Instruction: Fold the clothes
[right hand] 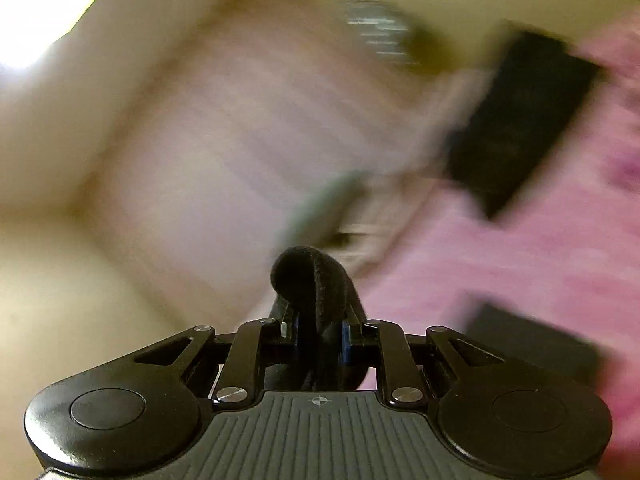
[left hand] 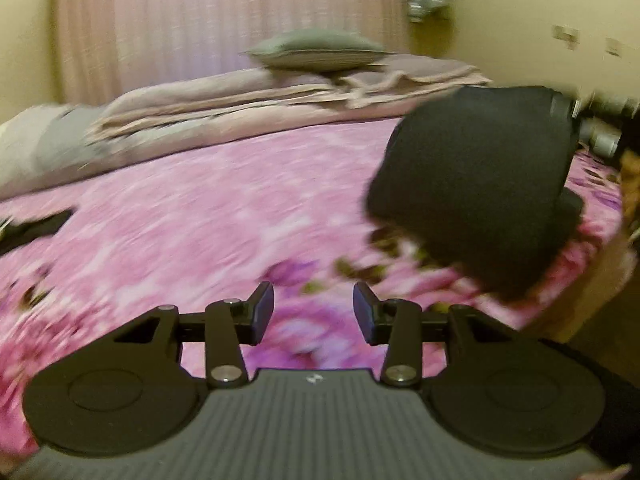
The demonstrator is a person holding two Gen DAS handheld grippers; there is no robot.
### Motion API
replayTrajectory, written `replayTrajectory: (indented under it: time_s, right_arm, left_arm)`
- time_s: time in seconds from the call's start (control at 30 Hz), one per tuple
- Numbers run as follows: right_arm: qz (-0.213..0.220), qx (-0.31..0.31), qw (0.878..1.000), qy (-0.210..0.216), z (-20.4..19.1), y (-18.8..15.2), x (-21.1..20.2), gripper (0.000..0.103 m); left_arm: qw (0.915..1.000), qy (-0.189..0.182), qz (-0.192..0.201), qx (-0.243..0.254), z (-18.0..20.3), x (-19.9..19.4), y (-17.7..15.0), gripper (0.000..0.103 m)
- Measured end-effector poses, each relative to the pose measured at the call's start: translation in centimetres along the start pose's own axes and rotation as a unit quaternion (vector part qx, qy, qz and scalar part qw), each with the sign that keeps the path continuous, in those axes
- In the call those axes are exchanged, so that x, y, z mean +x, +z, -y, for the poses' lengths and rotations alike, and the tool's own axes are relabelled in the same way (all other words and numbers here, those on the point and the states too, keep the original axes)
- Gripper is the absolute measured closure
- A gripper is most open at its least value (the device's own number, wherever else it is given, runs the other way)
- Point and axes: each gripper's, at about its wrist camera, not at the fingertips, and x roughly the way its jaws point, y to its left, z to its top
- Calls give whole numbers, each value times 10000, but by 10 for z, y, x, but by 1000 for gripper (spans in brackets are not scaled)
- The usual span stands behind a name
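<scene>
The right claw [right hand: 316, 332] is clenched on a fold of black garment [right hand: 310, 280], which bunches up between the jaws and hides the pads; the right wrist view is heavily blurred and tilted, so little beyond the cloth can be read. In the left wrist view the same black garment [left hand: 476, 184] hangs in the air above the right-hand part of the bed [left hand: 200, 220], its lower edge just over the pink floral cover — whether it touches there cannot be told. The left claw [left hand: 314, 312] is released, jaws apart and holding nothing, low over the near edge of the bed. Judgement: the step in hand is lifting the garment to spread it on the bed — no finished fold is evident. The next move calls for the free left claw to take a second corner or edge of the hanging cloth, so both can lay it flat. A further dark item [left hand: 36, 226] lies at the left side of the bed; its nature is unclear.
</scene>
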Motion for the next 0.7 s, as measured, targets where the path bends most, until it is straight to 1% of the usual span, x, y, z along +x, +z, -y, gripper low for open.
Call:
replayTrajectory:
  time_s: [0.07,0.1,0.13,0.2,0.33,0.37,0.43,0.47,0.53,0.57,0.63,0.7]
  right_arm:
    - [-28,379,9982,-472,37,1,-7,85]
    - [-59,519,9967,-617,52,2,-11,85]
    - [-110,516,9967,-609,57,2,-15,85]
    - [-190,300,9975,-609,57,1,-19,85]
    - [-388,321,9968,-622,60,10,-21,85]
    - [-400,198,9967,-681,58,9,-22,85]
    - [-352,-143,9955,-867,52,2,-26,85]
    - [-304,-167,9956,-876,49,-2,-27,85]
    - [-246,-90,9953,-935,49,-10,-31,85]
    - [-292,-57,9947,-982,50,-15,-30,85]
    - [-339,20,9943,-1012,56,-19,-29,86]
    - [-308,204,9952,-907,62,-14,-30,85]
  left_arm:
    - [9994,-272,25,232,20,14,12,62]
    - [9986,-407,37,347,31,22,18,60]
    - [9976,-527,44,446,40,29,23,60]
    - [9953,-748,56,613,58,46,34,60]
    - [9900,-1118,88,859,88,80,56,60]
    - [9886,-1190,95,917,94,90,62,60]
    - [9864,-1276,86,1036,105,107,71,60]
    - [9852,-1314,80,1095,111,115,76,60]
    - [9839,-1365,22,1154,116,131,81,60]
    - [9836,-1383,-19,1155,117,139,83,60]
    - [9830,-1420,-102,1156,119,154,86,57]
    - [9827,-1478,-236,1088,118,162,89,51]
